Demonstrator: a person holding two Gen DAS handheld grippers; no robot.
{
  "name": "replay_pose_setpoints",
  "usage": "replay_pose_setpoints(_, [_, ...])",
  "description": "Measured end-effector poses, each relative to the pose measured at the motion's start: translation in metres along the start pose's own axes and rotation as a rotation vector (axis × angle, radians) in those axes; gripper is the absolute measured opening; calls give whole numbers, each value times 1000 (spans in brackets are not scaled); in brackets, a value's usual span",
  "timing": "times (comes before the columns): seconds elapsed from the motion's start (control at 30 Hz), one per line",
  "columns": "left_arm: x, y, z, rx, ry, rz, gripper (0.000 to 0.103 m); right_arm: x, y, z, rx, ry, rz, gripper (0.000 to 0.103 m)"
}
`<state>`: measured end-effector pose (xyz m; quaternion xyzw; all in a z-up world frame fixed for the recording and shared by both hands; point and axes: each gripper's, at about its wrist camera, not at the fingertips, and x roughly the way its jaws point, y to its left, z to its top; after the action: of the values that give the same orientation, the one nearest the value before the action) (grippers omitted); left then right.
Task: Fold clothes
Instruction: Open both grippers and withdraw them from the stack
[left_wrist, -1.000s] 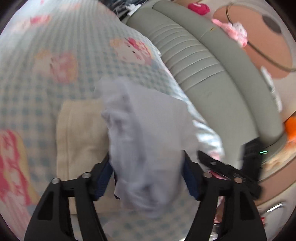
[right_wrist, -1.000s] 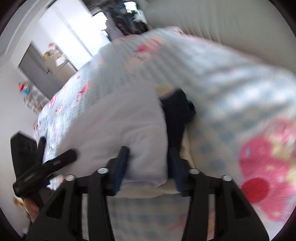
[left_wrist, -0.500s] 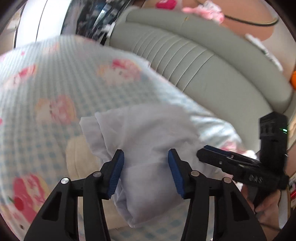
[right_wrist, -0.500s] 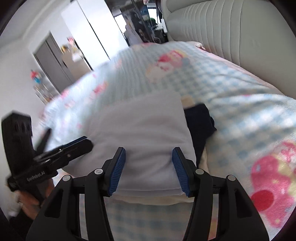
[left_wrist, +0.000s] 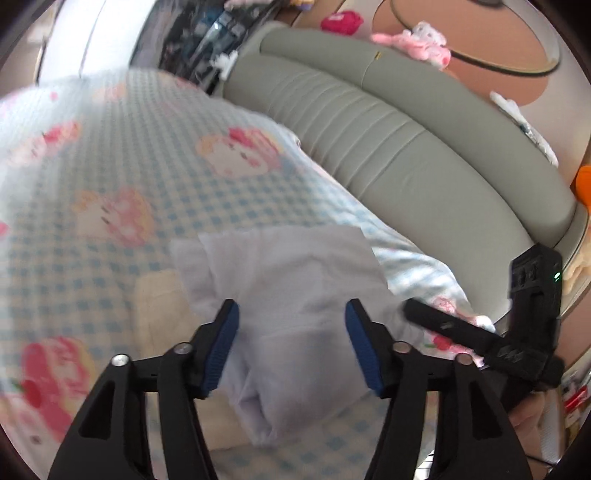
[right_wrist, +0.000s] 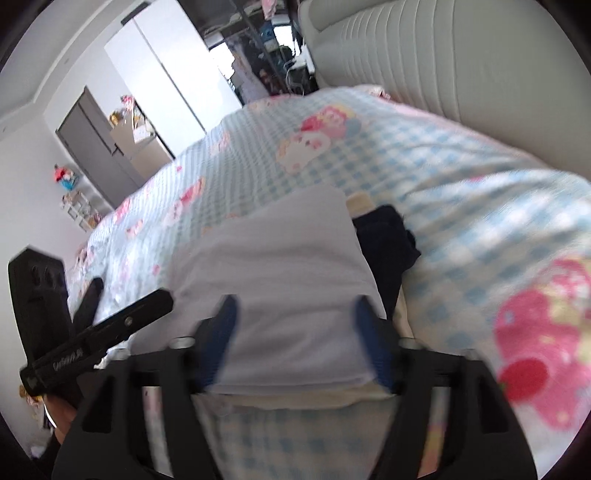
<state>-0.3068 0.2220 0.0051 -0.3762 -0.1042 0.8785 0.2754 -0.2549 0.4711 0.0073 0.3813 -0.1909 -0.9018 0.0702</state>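
On the bed (left_wrist: 110, 155), spread with a blue-checked cover printed with pink cartoon figures, a cream garment (left_wrist: 159, 306) lies flat at the left, and a pale lilac garment (left_wrist: 288, 288) sits folded on top of it. The left gripper (left_wrist: 291, 343) hovers over the lilac piece's near end, its jaws having just widened; the blue fingers (left_wrist: 221, 347) stand apart on either side of the cloth without pressing it. From the right wrist view the same folded lilac garment (right_wrist: 280, 280) rests between the right gripper (right_wrist: 295, 339) and the far cover, with a dark navy garment (right_wrist: 388, 240) touching its right edge. The right gripper's jaws have also just spread, and its fingers (right_wrist: 369, 343) flank the fold loosely rather than clamping. The lilac fabric looks thin, light and floppy, likely to slump or slide open if lifted by one layer, so a pinch through all layers at a folded corner seems the safest hold.
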Motion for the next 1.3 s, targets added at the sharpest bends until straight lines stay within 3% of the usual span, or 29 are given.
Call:
replay_pose_setpoints(0.1, [-36,7,3,26,-30,73,67,-25,21,2,7,-45,13,82])
replay_pose_setpoints(0.2, [-75,20,6,35,-63,134,72,-35,50,-1,-16,-29,1,83])
replay_pose_setpoints(0.4, [-162,62,0,4,-138,285,79,-27,128,-27,-138,-38,-106,90])
replay_pose_setpoints(0.5, [-205,87,-10,7,-168,379,79,-14,169,-48,-183,-3,-95,91])
replay_pose_setpoints(0.6, [-240,109,-23,-10,-193,337,79,-7,206,-68,-206,23,-47,92])
replay_pose_setpoints(0.83, [-299,143,-65,-34,-199,460,80,-5,283,-115,-287,33,-22,92])
replay_pose_setpoints(1.03, [-337,147,-101,-63,-211,570,81,-22,321,-153,-326,7,-23,92])
replay_pose_setpoints(1.3, [-377,116,-177,-132,-246,641,86,-42,313,-205,-318,20,-56,92])
